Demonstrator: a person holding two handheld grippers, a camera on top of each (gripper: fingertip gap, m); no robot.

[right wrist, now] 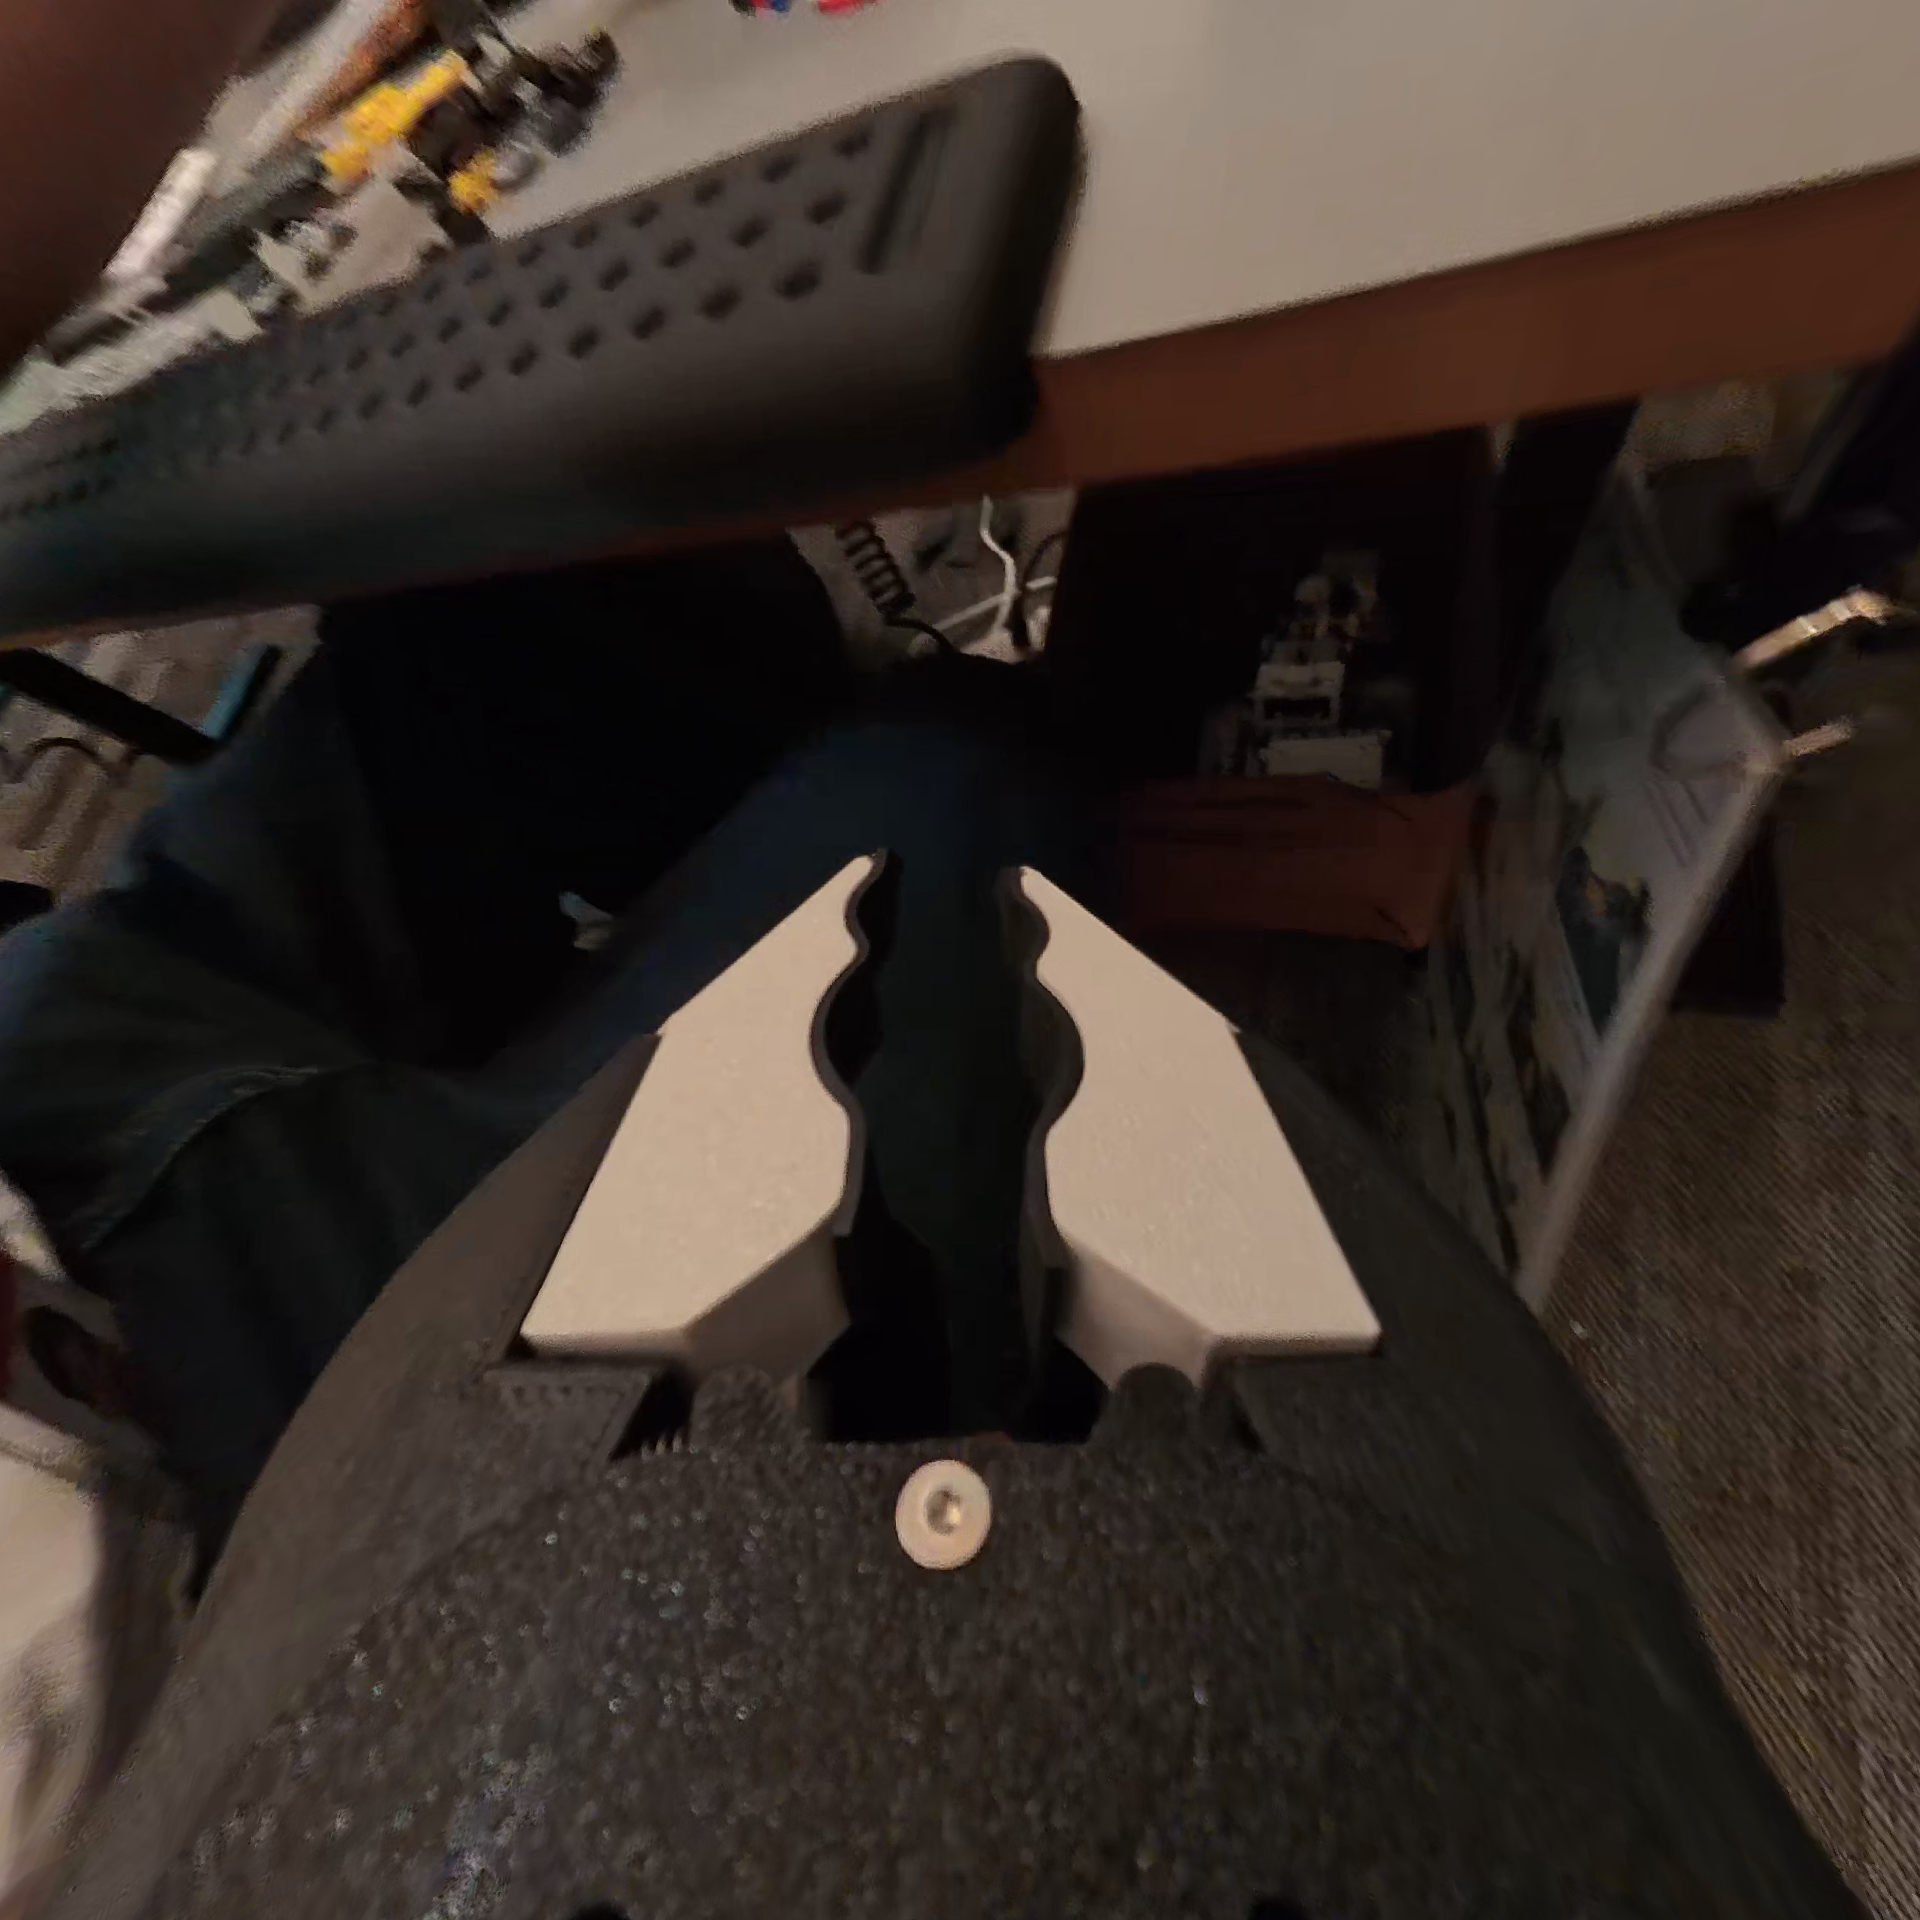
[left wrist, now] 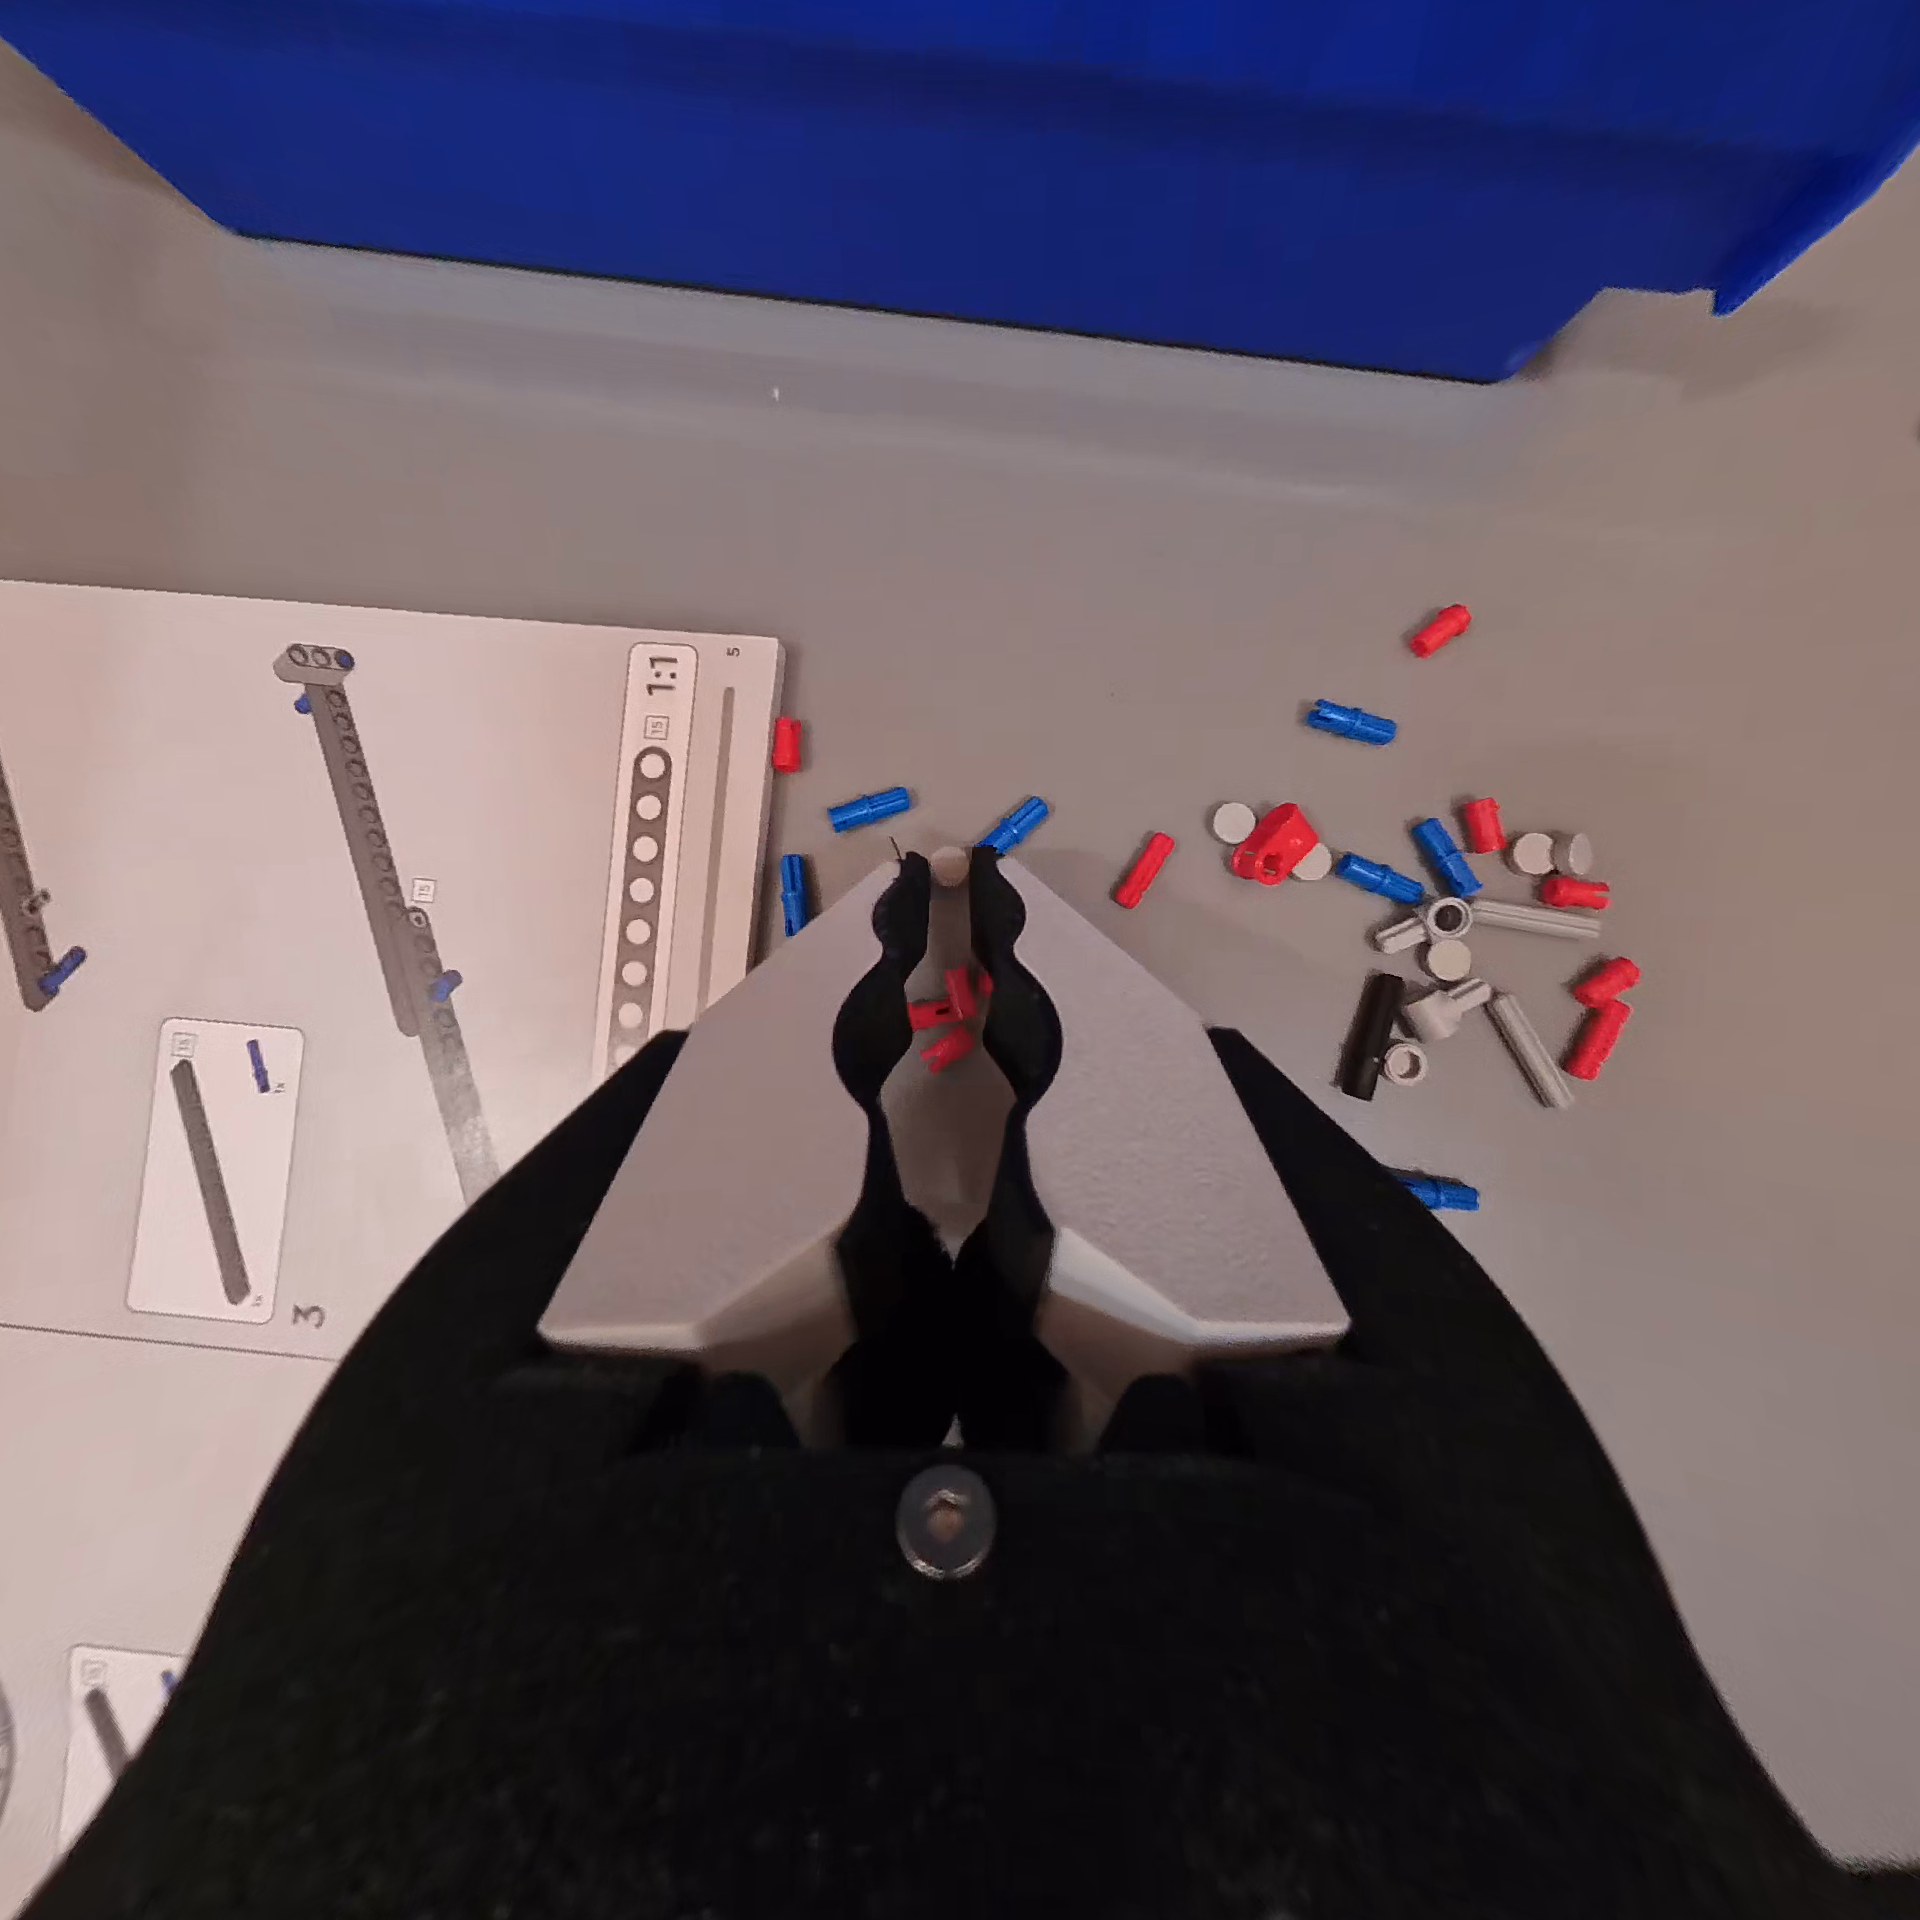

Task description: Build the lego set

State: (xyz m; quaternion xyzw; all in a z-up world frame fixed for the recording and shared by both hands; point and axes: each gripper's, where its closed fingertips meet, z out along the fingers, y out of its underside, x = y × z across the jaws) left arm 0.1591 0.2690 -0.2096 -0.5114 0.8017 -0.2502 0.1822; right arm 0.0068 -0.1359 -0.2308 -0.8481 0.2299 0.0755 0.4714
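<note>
our left gripper point(left wrist: 951, 868) pinches a small round light grey lego pin point(left wrist: 949, 864) at its tips, beside the open instruction booklet point(left wrist: 395, 935), probably so we can check the step. our right gripper point(right wrist: 948, 883) hangs below the table edge point(right wrist: 1455, 384), jaws narrowly parted, holding nothing, seemingly parked clear.

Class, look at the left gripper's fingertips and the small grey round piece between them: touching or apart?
Touching. In the left wrist view, the left gripper has its black fingertips pressed against both sides of the grey round piece, with no gap showing.

Red, blue, grey pins point(left wrist: 1434, 914) scattered; blue bin point(left wrist: 935, 156) behind
</note>
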